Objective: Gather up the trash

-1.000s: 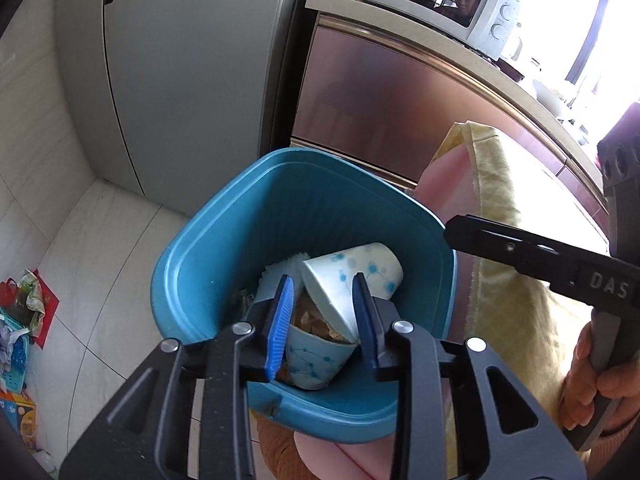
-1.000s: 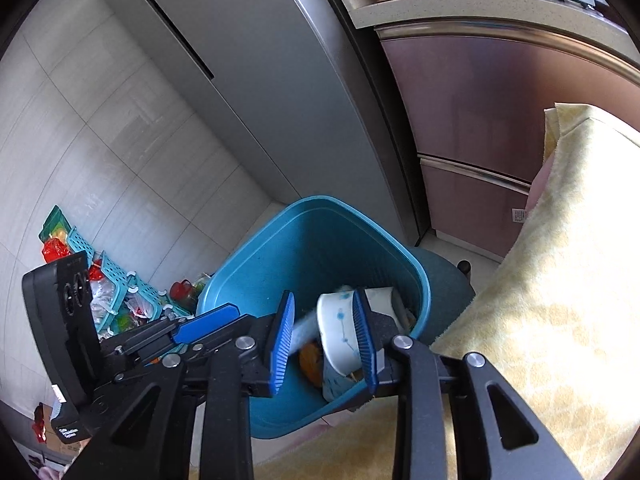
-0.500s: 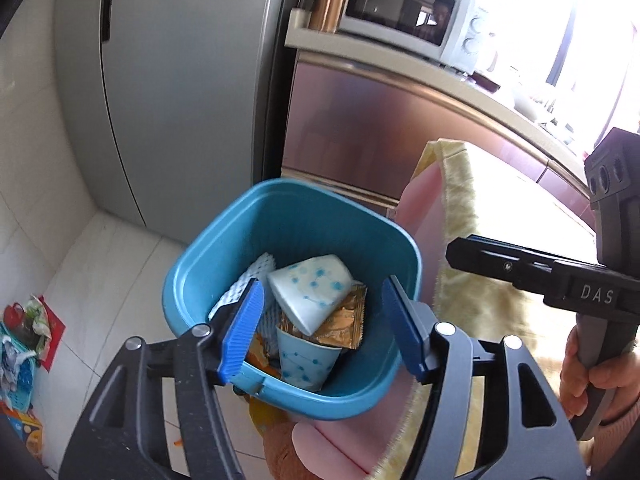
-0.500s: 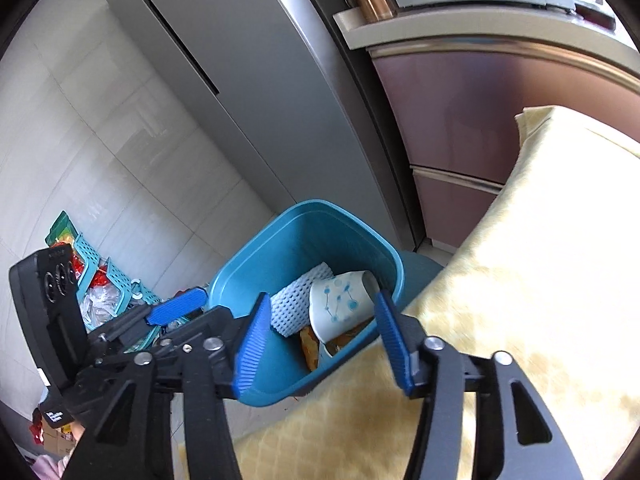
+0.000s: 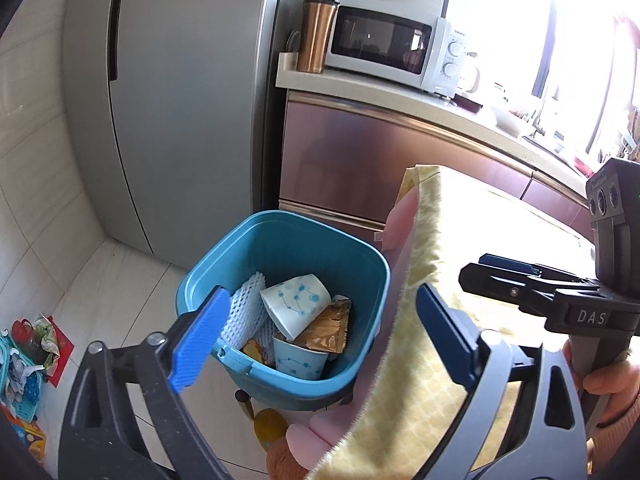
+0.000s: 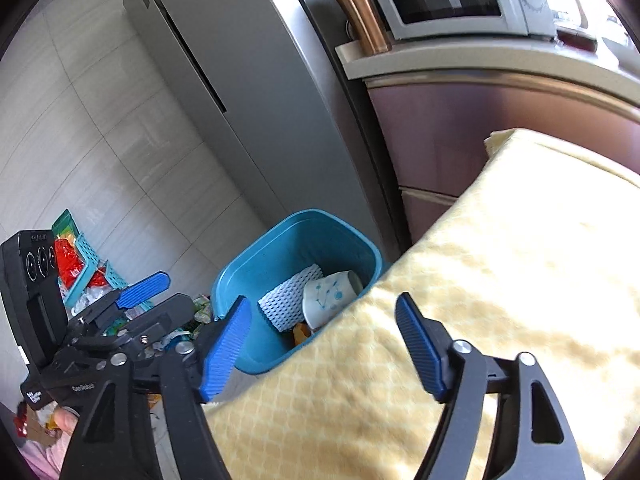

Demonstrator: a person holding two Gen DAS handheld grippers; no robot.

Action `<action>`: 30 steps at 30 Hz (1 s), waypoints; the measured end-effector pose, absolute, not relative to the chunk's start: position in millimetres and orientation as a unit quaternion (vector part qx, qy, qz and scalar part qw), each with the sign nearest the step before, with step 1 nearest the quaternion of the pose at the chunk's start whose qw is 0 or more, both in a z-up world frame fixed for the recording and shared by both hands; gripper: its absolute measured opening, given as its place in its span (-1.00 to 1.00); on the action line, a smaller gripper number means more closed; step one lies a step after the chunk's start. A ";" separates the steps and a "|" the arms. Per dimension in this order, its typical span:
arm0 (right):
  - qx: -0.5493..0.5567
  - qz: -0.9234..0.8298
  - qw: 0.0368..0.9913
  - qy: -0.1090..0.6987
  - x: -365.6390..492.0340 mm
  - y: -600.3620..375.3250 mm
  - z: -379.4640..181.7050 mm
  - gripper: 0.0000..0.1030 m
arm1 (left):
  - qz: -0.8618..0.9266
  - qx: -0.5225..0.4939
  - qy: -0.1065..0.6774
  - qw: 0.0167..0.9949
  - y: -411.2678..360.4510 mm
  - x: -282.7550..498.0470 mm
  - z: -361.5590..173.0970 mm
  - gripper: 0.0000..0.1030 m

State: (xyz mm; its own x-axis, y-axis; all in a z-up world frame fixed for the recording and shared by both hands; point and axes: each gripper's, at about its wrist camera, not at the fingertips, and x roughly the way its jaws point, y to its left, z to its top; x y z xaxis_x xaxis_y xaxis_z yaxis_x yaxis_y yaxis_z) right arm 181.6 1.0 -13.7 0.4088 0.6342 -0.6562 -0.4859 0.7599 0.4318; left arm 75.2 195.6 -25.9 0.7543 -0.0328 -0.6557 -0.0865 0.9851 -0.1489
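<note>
Nearest me, my left gripper has just been opening and now stands wide, nothing between its blue fingers. My right gripper has also just been spreading and is empty, hanging over the edge of the yellow tablecloth.

Just past both sets of fingers is the blue bin, on the floor against the table edge. The trash lies inside it: a white paper cup with blue dots tipped on its side on top, a second cup upright below it, a white foam net sleeve leaning on the left wall, and a gold foil wrapper wedged between the cups.

I judge all of this very light and easily crushed. The cups would fold under a hard pinch, so if I had to move one I'd take it across the rim, gently. The foil looks slick; the foam net is soft and should catch well on ribbed pads. Nothing there seems breakable.

Beyond the bin stand the grey fridge, then the counter with a copper tumbler and a white microwave.
</note>
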 end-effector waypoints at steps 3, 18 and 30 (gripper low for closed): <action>0.078 0.326 0.847 0.412 168.7 -12.5 -7.9 0.62 | 0.020 -0.081 0.340 0.937 188.9 65.8 -21.3 0.89; 0.016 0.185 0.932 0.310 89.0 -92.4 16.9 0.87 | 0.014 -0.040 0.284 0.958 118.9 37.0 1.0 0.89; 0.024 0.063 0.967 0.244 32.3 -157.6 26.3 0.87 | -0.026 -0.012 0.242 0.970 57.5 24.9 9.3 0.89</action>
State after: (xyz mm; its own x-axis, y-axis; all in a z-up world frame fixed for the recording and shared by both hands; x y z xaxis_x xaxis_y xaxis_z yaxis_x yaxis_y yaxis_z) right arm 32.3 -157.6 26.3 0.8728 0.1341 -0.4693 -0.1102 0.9908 0.0782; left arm 24.9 57.5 9.3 0.8814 -0.0560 -0.4690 0.0444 0.9984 -0.0357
